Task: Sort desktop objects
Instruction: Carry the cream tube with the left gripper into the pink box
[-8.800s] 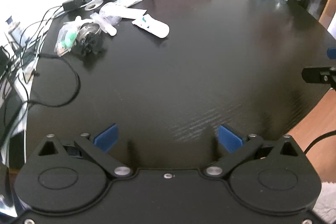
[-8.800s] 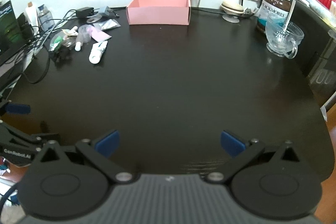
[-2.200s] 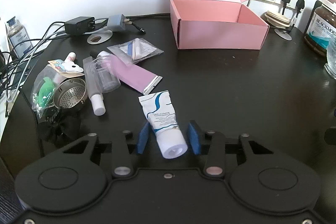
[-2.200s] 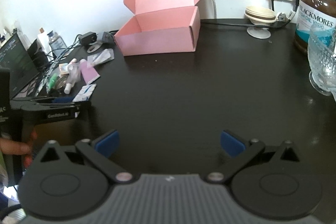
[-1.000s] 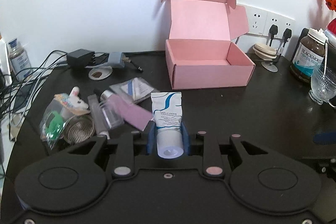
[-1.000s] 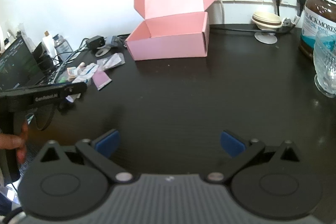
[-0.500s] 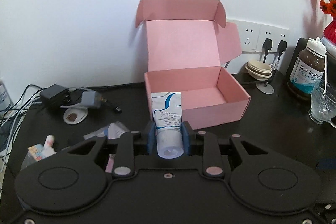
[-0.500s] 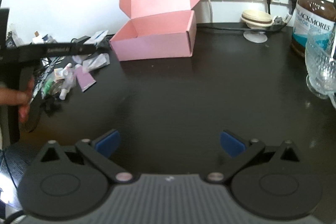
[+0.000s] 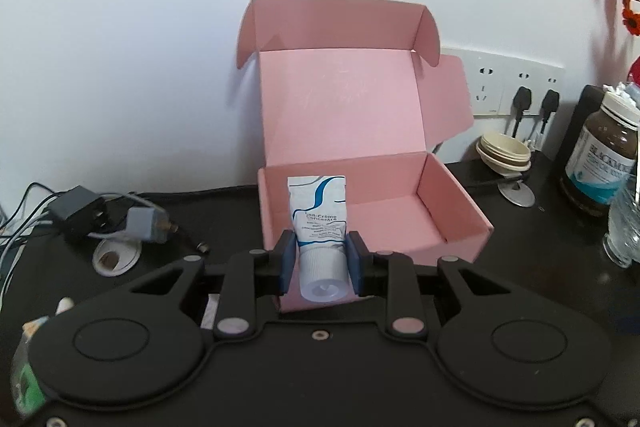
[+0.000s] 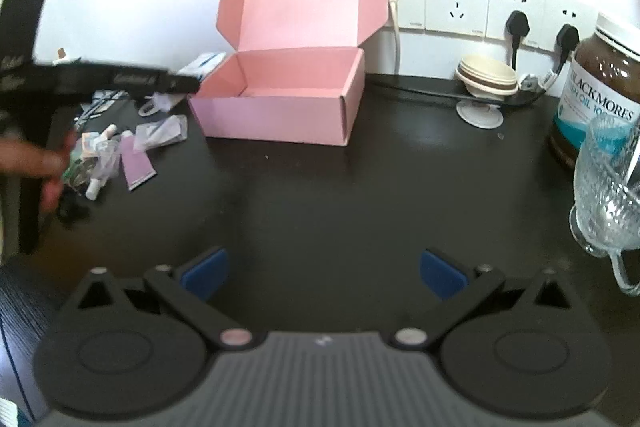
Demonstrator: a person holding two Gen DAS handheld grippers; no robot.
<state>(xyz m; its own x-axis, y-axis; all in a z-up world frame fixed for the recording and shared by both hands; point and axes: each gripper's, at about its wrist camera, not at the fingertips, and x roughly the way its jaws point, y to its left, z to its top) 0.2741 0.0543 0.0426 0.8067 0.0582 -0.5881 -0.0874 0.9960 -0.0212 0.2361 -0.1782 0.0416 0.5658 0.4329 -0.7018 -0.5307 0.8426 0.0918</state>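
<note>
Blue pads of the left claw [image 9: 321, 261] clamp a white cream tube [image 9: 320, 227] just above its ribbed cap, the cap end toward the camera and the crimped end pointing away. Seen along the claw, the tube stands in line with the open pink box [image 9: 440, 203], its tail overlapping the box's near-left inner corner; whether it has passed the rim cannot be told. The box sits on the black desk [image 9: 532, 251] with its lid folded back against the white wall.

From the right wrist view, the right claw [image 10: 323, 271] hangs wide apart with nothing between its blue pads, above bare desk in front of the box. At the left of that view a person's hand [image 10: 36, 159] grips the left tool's handle, its black arm reaching toward the box's left side.

Left of the box lie more small items: a lilac sachet [image 10: 137, 165], clear packets [image 10: 160, 133] and a small white bottle [image 10: 95, 188]. A brown supplement jar [image 10: 600, 83] and a glass cup [image 10: 604, 199] stand at the desk's right edge.
</note>
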